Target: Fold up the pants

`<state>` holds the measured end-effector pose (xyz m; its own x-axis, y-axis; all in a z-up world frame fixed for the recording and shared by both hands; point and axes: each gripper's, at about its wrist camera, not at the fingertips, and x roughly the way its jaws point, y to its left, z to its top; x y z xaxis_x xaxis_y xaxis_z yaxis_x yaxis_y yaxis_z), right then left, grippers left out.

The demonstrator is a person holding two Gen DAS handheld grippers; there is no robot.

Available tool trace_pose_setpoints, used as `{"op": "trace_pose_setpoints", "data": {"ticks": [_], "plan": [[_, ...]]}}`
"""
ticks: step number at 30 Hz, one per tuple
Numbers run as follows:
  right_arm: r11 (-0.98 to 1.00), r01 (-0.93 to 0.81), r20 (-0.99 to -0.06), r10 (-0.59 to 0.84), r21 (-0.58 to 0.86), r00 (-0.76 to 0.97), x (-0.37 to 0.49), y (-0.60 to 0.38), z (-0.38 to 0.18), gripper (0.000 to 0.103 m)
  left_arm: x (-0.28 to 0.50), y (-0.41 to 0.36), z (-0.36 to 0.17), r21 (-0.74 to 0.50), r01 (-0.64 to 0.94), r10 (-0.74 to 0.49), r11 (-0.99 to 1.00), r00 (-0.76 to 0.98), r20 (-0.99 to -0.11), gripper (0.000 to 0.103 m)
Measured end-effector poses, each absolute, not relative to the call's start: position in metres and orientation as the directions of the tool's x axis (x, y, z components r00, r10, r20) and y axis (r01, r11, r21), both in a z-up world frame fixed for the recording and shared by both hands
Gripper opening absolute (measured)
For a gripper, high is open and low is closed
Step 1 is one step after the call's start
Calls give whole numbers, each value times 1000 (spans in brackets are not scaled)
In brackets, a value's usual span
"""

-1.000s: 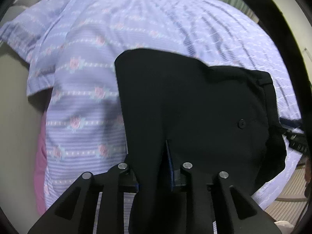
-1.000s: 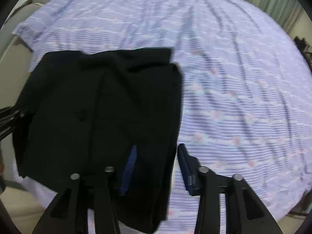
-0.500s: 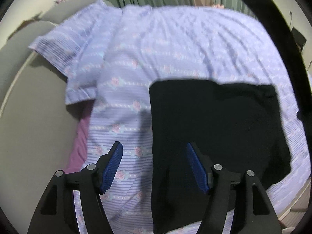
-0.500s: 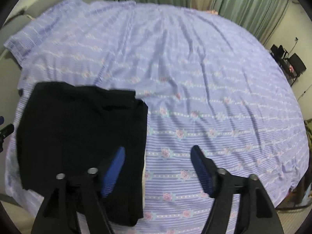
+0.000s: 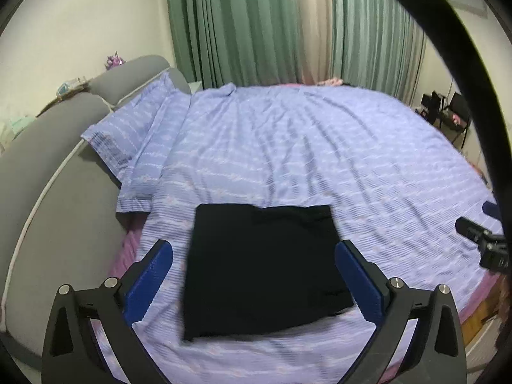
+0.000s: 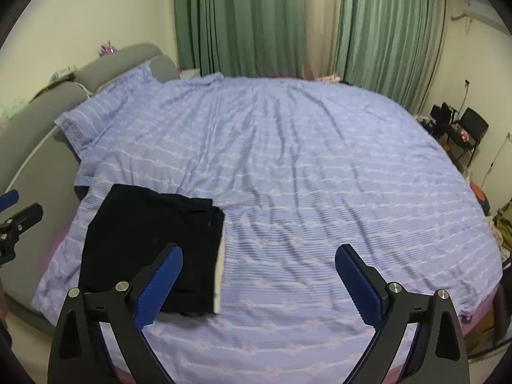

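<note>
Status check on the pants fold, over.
Left gripper and right gripper opening, nothing between jaws. Black pants lying folded on the bed sheet. Nothing in the way.

Black pants (image 5: 262, 265) are seen on a lavender bedsheet (image 5: 320, 160) striped with pink flowers; curtains (image 5: 243, 25) are green.

We see the black pants (image 5: 262, 268) folded into a flat, roughly rectangular stack on the bedspread (image 5: 352, 160). They lie near its front corner, just below the pillow (image 5: 128, 134).
</note>
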<state>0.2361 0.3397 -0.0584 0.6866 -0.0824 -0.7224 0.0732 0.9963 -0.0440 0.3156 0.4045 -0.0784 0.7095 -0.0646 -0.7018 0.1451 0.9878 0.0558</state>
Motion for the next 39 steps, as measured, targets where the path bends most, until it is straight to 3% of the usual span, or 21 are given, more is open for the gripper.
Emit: {"op": "trace_pose_setpoints", "data": {"ticks": [10,21,39], "plan": [[1000,13,-663,-8,3,749,139,249,-6,99,216,269,-29,63,141,-71,988,775,-628,103],[997,-56,-613,10,-55,790,55,155,24,99,129,156,-21,37,109,-64,993,789,-611,103],[1000,23,-592,-26,-13,805,-7,106,44,99,91,115,-2,41,180,-117,983,782,-612,103]]}}
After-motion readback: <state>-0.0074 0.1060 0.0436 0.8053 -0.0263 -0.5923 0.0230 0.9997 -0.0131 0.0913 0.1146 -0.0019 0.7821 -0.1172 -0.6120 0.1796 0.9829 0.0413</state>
